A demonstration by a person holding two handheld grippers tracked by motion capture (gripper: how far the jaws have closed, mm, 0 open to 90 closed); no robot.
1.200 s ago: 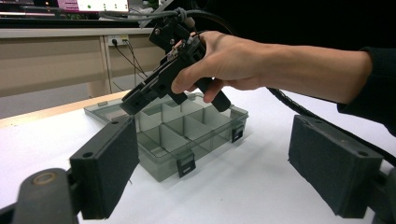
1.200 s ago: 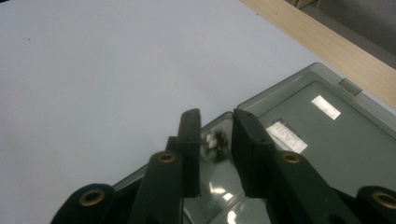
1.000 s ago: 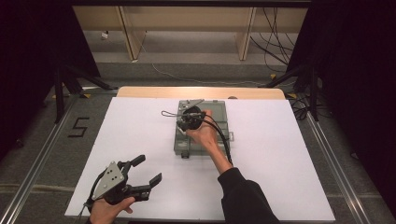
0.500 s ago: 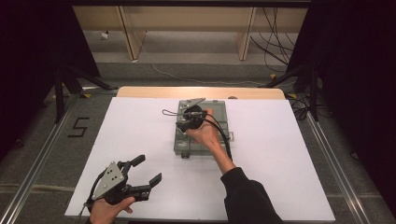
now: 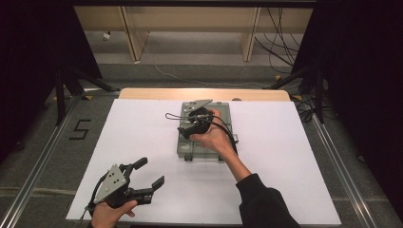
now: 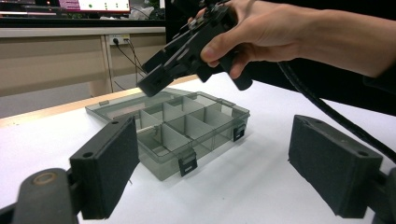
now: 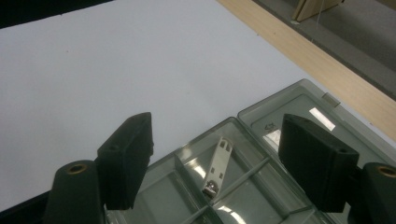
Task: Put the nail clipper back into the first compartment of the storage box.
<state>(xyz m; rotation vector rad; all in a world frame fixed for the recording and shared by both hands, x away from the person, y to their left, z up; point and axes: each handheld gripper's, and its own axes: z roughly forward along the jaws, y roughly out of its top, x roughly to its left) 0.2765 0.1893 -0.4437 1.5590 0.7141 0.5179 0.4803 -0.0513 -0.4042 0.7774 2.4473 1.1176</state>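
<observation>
Jaws of the right hand-held gripper point(image 5: 190, 129) are standing apart, having drifted nearer over the open compartment box point(image 5: 204, 151), where a small metal clip point(image 7: 217, 164) is lying, suggesting a pick; the left hand-held gripper point(image 5: 147, 176) is idling open, nearer than the box.

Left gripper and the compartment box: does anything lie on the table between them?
Nothing: in the high view, only bare white table cover separates the open left gripper from the compartment box.
</observation>
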